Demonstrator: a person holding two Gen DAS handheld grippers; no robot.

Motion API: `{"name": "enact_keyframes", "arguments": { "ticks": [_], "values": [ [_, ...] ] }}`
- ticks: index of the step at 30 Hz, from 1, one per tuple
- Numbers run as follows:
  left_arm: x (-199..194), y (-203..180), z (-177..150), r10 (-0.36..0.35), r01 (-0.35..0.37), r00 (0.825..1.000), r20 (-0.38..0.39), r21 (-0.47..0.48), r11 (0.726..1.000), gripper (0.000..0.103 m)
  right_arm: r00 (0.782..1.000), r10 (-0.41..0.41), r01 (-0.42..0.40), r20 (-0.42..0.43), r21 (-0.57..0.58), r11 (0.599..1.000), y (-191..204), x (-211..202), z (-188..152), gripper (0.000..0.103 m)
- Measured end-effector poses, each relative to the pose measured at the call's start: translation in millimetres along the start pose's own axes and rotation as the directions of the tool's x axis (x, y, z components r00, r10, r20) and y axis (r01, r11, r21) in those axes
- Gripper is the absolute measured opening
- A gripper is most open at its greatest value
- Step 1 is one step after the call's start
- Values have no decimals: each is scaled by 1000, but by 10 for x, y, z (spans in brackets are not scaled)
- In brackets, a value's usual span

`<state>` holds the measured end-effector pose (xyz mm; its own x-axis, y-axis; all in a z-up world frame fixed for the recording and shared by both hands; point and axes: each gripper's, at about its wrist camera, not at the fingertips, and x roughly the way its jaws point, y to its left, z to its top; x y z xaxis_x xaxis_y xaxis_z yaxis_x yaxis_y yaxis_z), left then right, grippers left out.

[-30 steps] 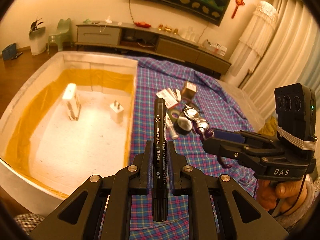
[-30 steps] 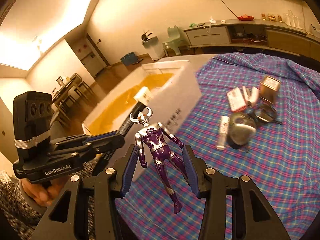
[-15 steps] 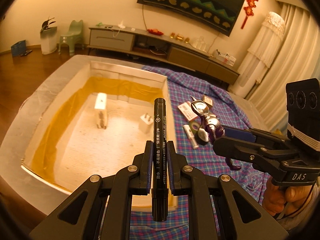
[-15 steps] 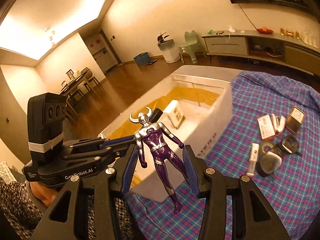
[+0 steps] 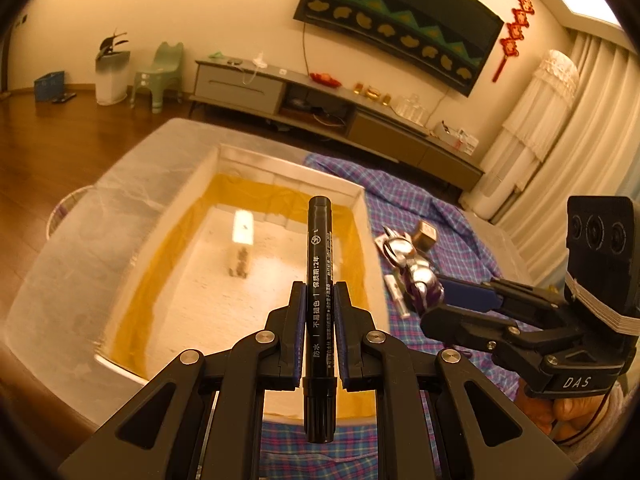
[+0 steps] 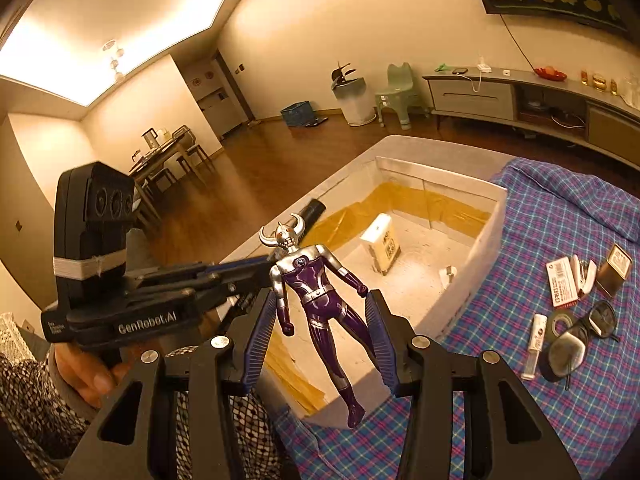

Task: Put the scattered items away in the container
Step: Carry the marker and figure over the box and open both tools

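- Checked blanket point(image 6: 560, 216) covers the surface at right; wooden floor point(image 6: 256, 168) upper left.
- Left gripper point(image 5: 318, 312) clamps a marker point(image 5: 319, 292); right gripper point(image 6: 326, 320) clamps a toy figure point(image 6: 316, 288), both over the box point(image 5: 362, 216).
- The charger point(image 5: 242, 256) inside the box is blurred.

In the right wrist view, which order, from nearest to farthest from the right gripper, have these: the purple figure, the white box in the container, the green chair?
1. purple figure: held between the right gripper's fingers.
2. white box: inside the container, ahead.
3. green chair: by the far wall.
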<state>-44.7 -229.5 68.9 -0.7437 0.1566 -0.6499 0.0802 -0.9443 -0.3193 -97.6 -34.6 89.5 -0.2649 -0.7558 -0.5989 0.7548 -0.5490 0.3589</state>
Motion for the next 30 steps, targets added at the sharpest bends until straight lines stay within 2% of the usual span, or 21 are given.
{"name": "enact_keyframes", "arguments": {
  "ticks": [12,21,30],
  "values": [
    [-42,327,78,73,-72,997,-33,19,997,14,1000,20,-21,-24,-35,999,187,268,118,48],
    [212,540,118,77,-79,991,-110,-16,997,14,997,17,-20,-69,-47,999,257,572,142,48],
    [478,672,134,105,-106,981,-165,2,994,14,991,-17,8,-131,-63,998,221,896,100,48]
  ]
}}
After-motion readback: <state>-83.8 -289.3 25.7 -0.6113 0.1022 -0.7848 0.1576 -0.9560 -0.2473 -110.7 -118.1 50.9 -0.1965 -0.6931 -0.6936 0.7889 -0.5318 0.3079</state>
